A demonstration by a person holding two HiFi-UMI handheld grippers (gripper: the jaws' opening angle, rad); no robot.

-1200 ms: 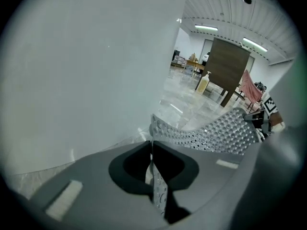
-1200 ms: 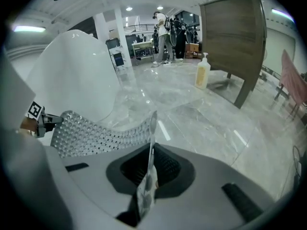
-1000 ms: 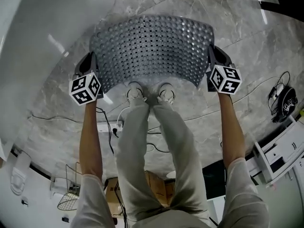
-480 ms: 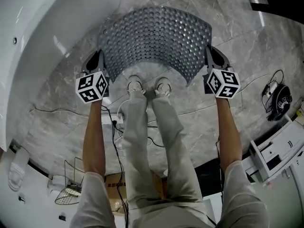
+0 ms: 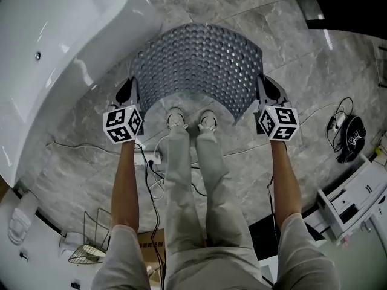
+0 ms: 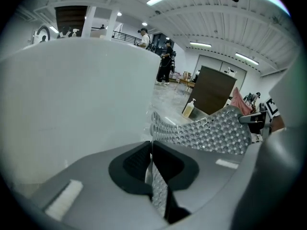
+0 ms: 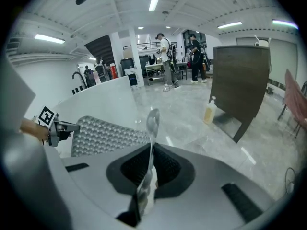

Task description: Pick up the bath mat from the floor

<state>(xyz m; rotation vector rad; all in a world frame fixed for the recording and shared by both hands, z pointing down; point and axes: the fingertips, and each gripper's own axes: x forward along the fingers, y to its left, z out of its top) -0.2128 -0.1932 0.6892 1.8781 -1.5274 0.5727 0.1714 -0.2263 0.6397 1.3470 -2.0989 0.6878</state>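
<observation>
The left hand-held gripper is closed almost fully, its jaws pinched on the left edge of the grey, hole-studded rubber bath mat. The right hand-held gripper is clamped likewise on the opposite edge. The mat is stretched between them as a bowed sheet, raised above the grey marble floor ahead of the person's white shoes. The white bathtub is found just beside the mat's left side. Open floor is left ahead and to the right.
</observation>
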